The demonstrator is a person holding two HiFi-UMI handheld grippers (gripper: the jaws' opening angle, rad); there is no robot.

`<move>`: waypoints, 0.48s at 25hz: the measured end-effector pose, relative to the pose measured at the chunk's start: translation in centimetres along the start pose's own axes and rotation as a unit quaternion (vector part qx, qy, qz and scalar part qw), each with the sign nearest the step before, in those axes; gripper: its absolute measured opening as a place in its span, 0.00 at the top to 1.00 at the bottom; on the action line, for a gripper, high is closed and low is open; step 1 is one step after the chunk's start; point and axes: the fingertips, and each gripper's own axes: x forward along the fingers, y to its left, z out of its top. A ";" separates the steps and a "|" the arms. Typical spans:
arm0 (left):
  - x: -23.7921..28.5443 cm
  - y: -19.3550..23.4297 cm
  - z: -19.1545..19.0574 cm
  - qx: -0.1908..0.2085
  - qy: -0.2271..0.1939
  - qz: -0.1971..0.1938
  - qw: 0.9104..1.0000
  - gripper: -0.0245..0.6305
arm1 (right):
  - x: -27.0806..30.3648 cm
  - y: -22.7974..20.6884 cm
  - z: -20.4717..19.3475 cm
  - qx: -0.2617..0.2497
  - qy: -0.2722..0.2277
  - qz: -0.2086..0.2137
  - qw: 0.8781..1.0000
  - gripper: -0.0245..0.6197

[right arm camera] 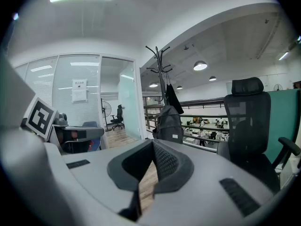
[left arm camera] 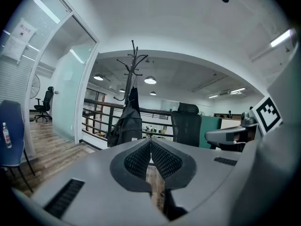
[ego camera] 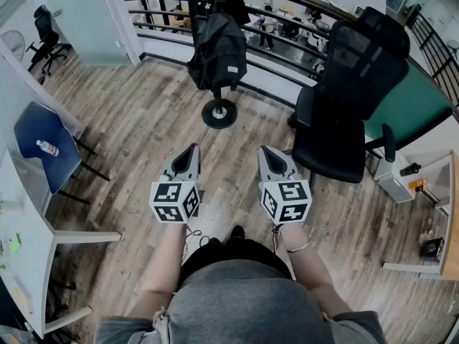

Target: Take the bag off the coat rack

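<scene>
bag (ego camera: 217,52) hanging, well beyond hand-held grippers (ego camera: 192,150) (ego camera: 266,151)

- The place is an open-plan office on an upper level.
- A black mesh swivel chair (ego camera: 344,84) with headrest and armrests stands on a wood-plank floor (ego camera: 136,120).
- White desks (ego camera: 32,224) line the left edge, with a blue visitor chair (ego camera: 46,145) beside them.
- A glass partition (right arm camera: 94,79) bearing a posted notice closes off a side room.
- A coat rack (ego camera: 219,110) stands by a railing (left arm camera: 97,102) overlooking workstations (ego camera: 283,20) below.
- Pendant lamps (left arm camera: 150,80) hang overhead.
</scene>
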 end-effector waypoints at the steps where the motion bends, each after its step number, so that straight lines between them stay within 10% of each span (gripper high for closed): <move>1: 0.2 0.0 0.0 -0.001 -0.001 -0.001 1.000 0.93 | 0.2 -0.1 0.0 0.000 0.000 0.001 1.000 0.96; 12: 1.2 -1.3 0.4 -0.001 -0.003 -0.005 1.000 0.92 | -0.1 -1.5 0.2 0.008 -0.019 -0.003 1.000 0.95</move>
